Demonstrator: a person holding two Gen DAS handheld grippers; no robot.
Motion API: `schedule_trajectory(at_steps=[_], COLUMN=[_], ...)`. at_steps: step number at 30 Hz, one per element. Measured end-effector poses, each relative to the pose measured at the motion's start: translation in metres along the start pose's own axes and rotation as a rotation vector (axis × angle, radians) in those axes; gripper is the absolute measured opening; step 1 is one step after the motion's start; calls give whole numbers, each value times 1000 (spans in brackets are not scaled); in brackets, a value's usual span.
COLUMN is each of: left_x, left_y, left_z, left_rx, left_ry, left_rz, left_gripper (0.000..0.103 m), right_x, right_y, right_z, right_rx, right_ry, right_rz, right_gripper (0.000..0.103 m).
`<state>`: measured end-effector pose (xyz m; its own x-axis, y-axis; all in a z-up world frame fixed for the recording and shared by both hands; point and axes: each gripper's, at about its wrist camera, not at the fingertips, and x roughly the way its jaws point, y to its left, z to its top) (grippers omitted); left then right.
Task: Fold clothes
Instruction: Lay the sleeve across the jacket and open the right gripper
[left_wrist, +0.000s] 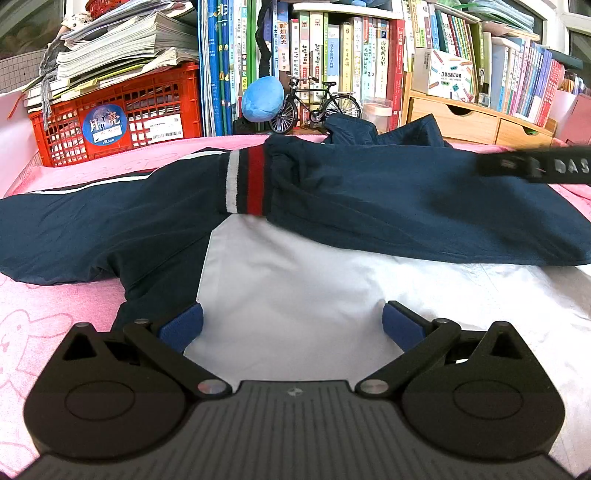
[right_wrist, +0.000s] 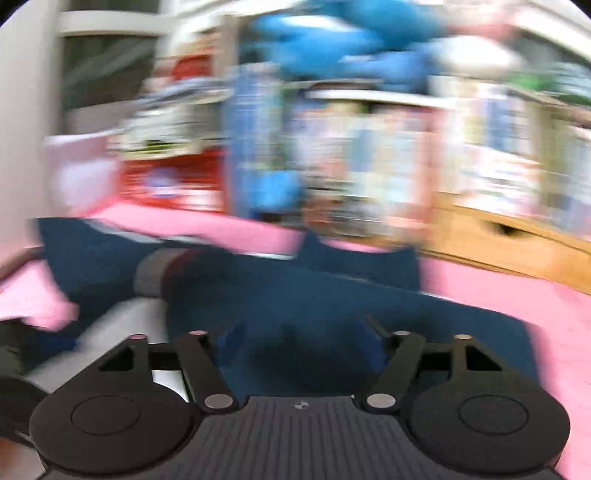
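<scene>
Sleeve (left_wrist: 369, 192) lies folded across the jacket (left_wrist: 295, 280); my left gripper (left_wrist: 291, 325) and right gripper (right_wrist: 299, 343) (blurred) gape wide, empty; I reckon the hem fold comes next.

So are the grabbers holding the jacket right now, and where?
No. The left gripper is open over the jacket's white part, gripping nothing. The right gripper, though blurry, looks open over the navy sleeve.

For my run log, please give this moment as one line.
left gripper: open, over white panel of jacket | right gripper: open, over navy sleeve, view blurred
</scene>
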<state>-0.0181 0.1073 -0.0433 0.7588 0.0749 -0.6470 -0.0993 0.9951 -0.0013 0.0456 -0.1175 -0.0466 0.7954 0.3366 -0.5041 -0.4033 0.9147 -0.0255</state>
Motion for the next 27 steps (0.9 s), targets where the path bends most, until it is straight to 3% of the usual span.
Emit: schedule_trajectory(at_steps=[2,5,7,11,14,18,20,25,27], left_x=[0,0,-2,-3,24,69,82,86,84], left_y=[0,-1,-4,-17,-24,-22,-15,15,17], left_z=[0,7,19,55,75,78,72,83,83], left_rx=[0,16,39,65,70,74,69,-92,-92], left_ry=[0,26,27,-96,-121,-64,-33,17,15], left_rz=[3,5,9,34,103,242,228,92,86], left_gripper=[103,103,103,103,103,103,103,103,103], right_x=[8,20,18,19,18,20,20,21,21], right_y=[-24,-33,-31,-37,-44,-41,-41,-44,-42], right_z=[-16,-40,-52,-53,-52,-51,-52,-52,-52], right_rx=[53,35,10,48,96,86,86,99,92], right_ry=[57,156,120,125,134,147,155,163,161], right_rz=[-92,-105,-106,-75,-55,-92,-116,-120,-131], right_gripper=[68,68,70,72,79,95,103,103,103])
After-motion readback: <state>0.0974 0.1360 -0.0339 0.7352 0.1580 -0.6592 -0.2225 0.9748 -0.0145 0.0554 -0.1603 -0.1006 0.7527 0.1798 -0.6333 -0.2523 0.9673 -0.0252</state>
